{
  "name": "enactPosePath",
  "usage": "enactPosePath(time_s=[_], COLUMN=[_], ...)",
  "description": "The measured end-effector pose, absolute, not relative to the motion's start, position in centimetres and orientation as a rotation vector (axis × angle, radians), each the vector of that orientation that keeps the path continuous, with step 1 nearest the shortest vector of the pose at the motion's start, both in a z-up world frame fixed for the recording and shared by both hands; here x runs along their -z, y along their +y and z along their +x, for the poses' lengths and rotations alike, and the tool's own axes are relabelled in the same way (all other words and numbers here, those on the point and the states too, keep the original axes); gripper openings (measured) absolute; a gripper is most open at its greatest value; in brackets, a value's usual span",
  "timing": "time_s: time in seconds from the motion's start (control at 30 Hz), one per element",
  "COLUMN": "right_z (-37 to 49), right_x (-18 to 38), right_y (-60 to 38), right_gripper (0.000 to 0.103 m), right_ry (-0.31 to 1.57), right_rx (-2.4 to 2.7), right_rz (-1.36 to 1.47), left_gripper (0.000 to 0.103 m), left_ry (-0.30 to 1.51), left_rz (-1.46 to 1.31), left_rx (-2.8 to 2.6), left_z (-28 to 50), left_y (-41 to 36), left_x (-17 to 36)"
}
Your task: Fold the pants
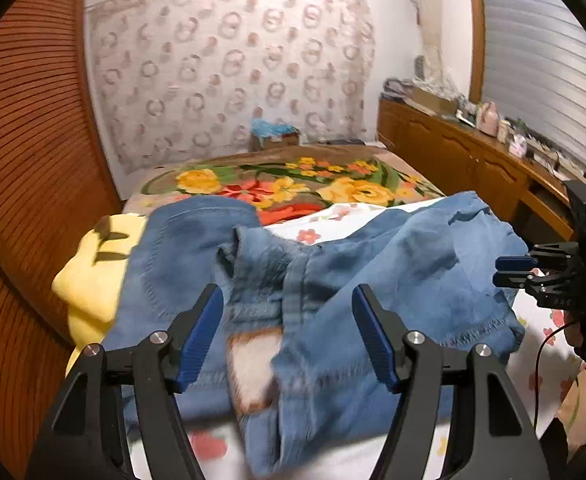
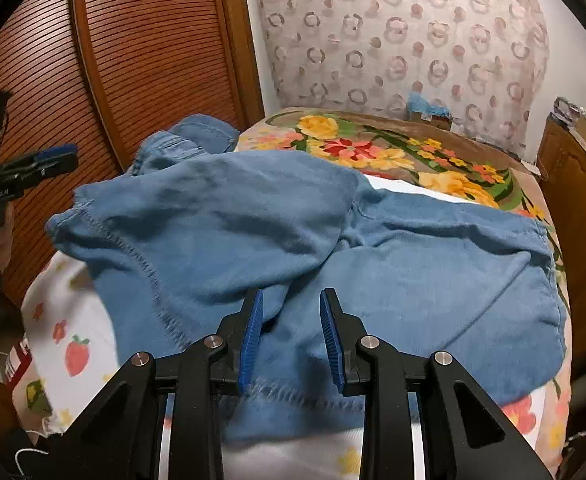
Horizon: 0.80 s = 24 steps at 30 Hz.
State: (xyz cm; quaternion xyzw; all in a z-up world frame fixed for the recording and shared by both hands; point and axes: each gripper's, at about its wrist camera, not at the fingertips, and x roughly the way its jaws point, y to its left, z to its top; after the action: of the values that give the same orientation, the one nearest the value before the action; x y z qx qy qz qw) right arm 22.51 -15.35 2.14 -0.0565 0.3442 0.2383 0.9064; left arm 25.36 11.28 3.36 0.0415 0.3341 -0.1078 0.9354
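Blue pants (image 2: 253, 220) rumpled on bed (image 2: 69, 320); left gripper (image 1: 287, 332) & right gripper (image 2: 289, 328) both released, empty — risk: single-layer grab, crooked fold.

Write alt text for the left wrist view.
Open left gripper hovers over crumpled blue denim pants lying on a bed with a fruit-print sheet and a floral blanket beyond. A yellow cloth lies at left; the right gripper sits at the pants' right edge.
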Motion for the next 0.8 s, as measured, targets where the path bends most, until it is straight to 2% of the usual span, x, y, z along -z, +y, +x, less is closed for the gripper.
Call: enactPosePath(time_s=[0.07, 0.13, 0.33, 0.47, 0.5, 0.67, 0.8], right_z=[23.3, 24.2, 26.5, 27.4, 27.5, 28.6, 28.9], right_x=[-1.9, -1.6, -0.3, 0.4, 0.5, 0.5, 0.8], right_y=[-15.2, -15.0, -14.6, -15.0, -15.1, -15.4, -15.5], right_gripper=[0.030, 0.030, 0.030, 0.030, 0.030, 0.030, 0.030], right_ry=[0.710, 0.711, 0.729, 0.740, 0.742, 0.740, 0.740], right_rx=[-0.498, -0.505, -0.521, -0.534, -0.536, -0.542, -0.542], right_rz=[-0.113, -0.112, -0.117, -0.105, -0.102, -0.094, -0.083], left_gripper=[0.058, 0.054, 0.047, 0.012, 0.009, 0.008, 0.008], left_ry=[0.712, 0.739, 0.833, 0.853, 0.841, 0.657, 0.646], left_rz=[0.094, 0.105, 0.182, 0.215, 0.219, 0.154, 0.146], left_rx=[0.245, 0.252, 0.287, 0.315, 0.320, 0.199, 0.108], left_z=[27.4, 29.1, 32.8, 33.2, 33.1, 32.5, 34.4], left_y=[10.5, 10.1, 8.2, 7.3, 7.2, 10.0, 12.2], left_x=[-2.8, -2.1, 0.5, 1.3, 1.1, -4.4, -6.0])
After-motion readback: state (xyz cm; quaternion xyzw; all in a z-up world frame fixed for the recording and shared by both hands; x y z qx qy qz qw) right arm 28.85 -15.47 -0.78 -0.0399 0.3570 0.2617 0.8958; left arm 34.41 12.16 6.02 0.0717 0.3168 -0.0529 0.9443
